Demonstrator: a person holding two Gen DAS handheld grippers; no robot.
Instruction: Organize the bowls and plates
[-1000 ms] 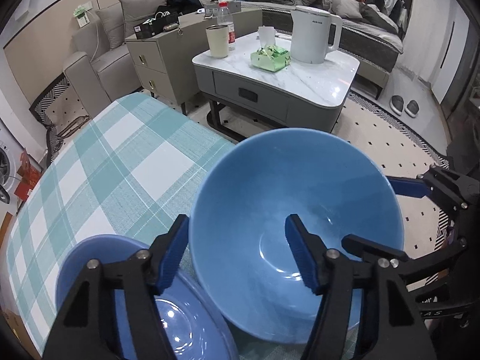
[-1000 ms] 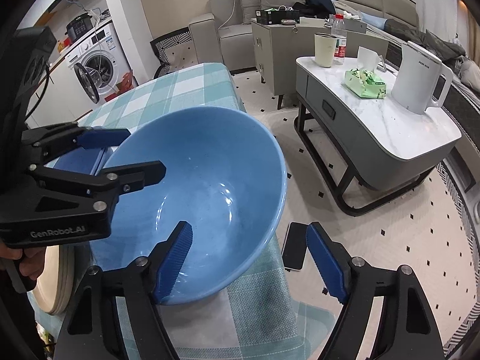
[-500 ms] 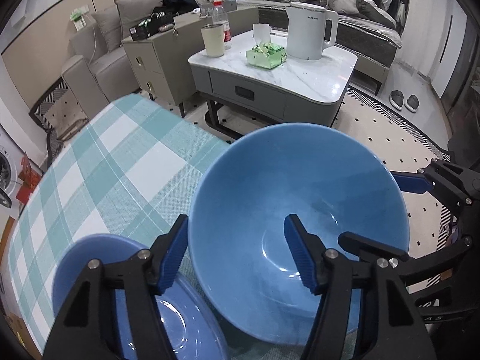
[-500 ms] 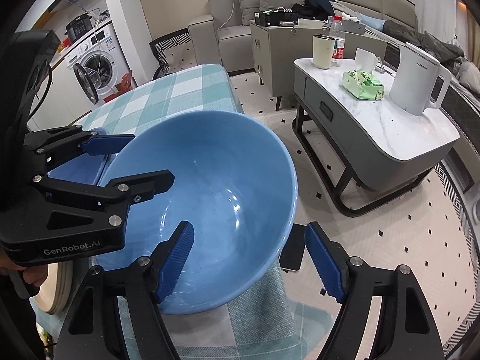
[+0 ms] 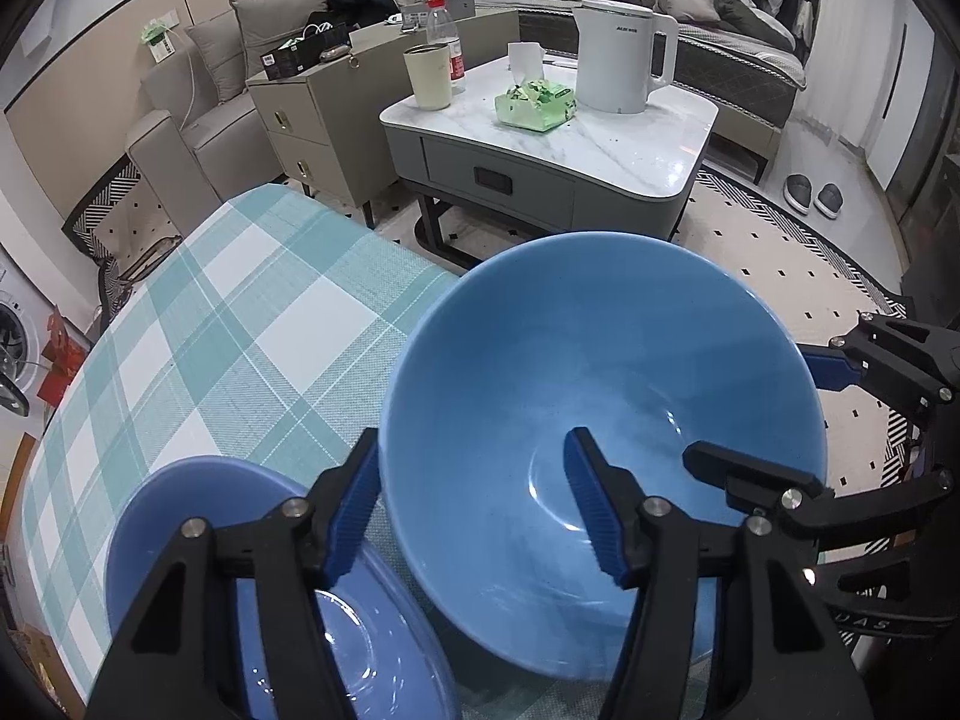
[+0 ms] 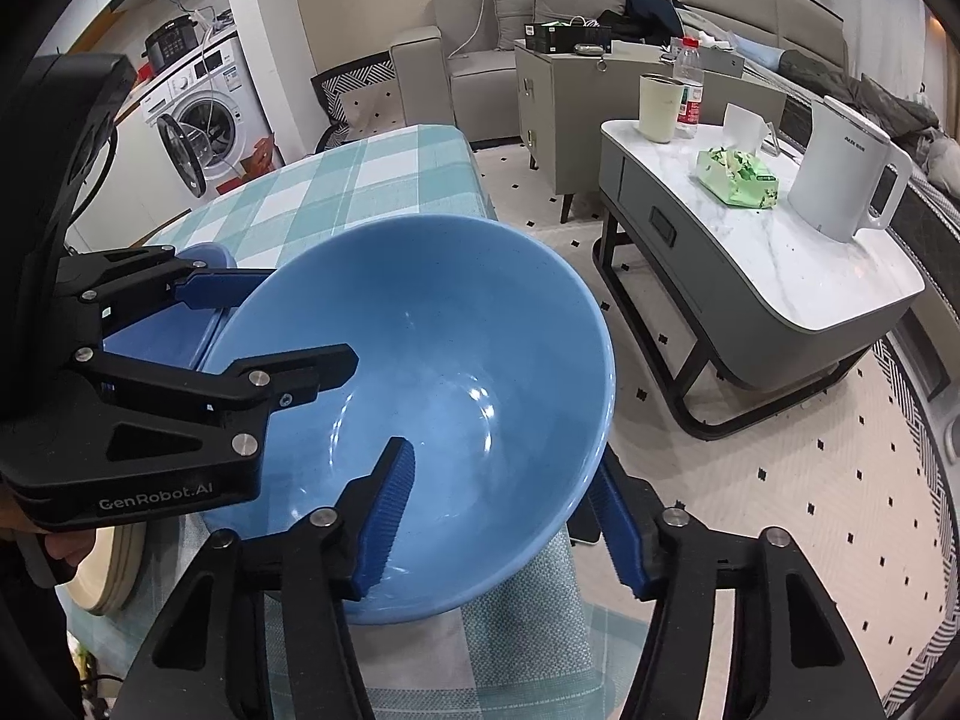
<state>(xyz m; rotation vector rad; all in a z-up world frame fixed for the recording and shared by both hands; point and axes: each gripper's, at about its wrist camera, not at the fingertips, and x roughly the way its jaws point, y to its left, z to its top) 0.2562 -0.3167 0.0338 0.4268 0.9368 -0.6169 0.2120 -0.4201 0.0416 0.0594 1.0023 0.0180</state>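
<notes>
A big blue bowl (image 5: 600,420) sits tilted at the worktop (image 5: 240,324) edge, straddled on opposite rims by both tongs. The left tongs (image 5: 474,504) are closing, one finger (image 5: 354,504) outside the rim at 9 o'clock, the other (image 5: 591,504) inside the bowl. The right tongs (image 6: 504,516) are closing too, one finger (image 6: 387,516) inside and one (image 6: 618,528) outside the rim at 4 o'clock. Whether the pads press yet cannot be told. A darker plate (image 5: 252,630) lies just beside the bowl at its 8 o'clock, under the left tongs.
</notes>
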